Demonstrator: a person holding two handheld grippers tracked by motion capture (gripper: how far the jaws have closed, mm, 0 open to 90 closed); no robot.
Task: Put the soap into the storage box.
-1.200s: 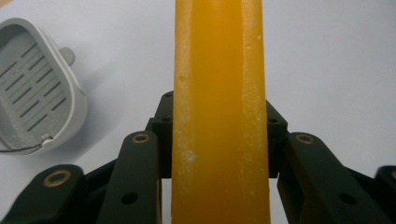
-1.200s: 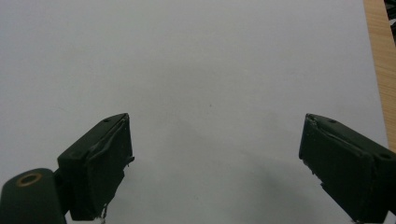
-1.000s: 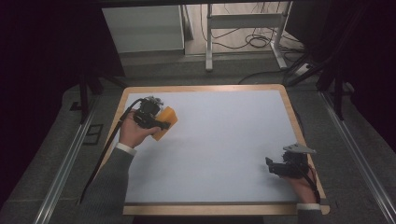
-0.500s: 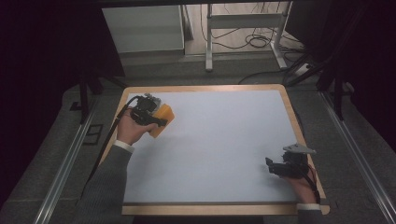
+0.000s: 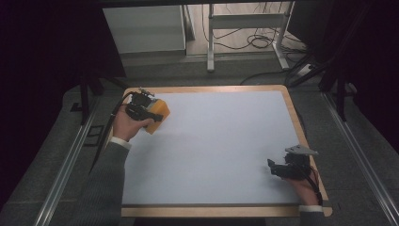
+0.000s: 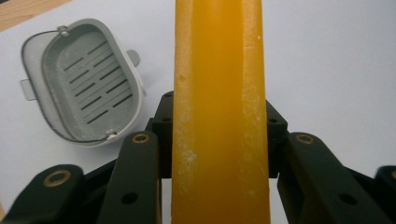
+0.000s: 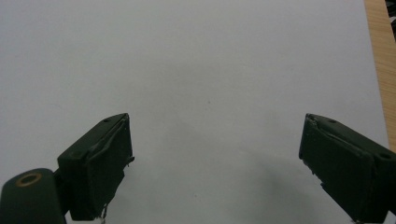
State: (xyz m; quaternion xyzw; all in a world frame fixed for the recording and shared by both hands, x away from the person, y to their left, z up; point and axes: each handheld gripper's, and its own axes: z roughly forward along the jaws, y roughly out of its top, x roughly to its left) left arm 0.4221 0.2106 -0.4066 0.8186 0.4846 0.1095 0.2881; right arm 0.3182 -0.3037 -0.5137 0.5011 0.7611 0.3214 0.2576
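Note:
My left gripper (image 5: 151, 114) is near the table's far left corner, shut on a yellow-orange bar (image 5: 159, 115) that looks like soap. The left gripper view has the bar (image 6: 219, 70) standing upright between the black jaws of that gripper (image 6: 219, 140), held above the white surface. Beside it, to the left in that view, lies a grey oval dish (image 6: 81, 88) with a slotted bottom. My right gripper (image 5: 274, 169) rests low at the near right of the table, and in its own view this gripper (image 7: 215, 163) is open over bare white surface.
The white tabletop (image 5: 226, 141) has a wooden rim (image 5: 294, 113); a strip of that rim (image 7: 380, 60) runs along the right of the right gripper view. Beyond the table's far edge are a white cabinet (image 5: 141, 28), a metal frame (image 5: 244, 21) and floor cables.
My left gripper has shifted a little toward the far left corner with the yellow bar still in it. The right gripper has stayed put.

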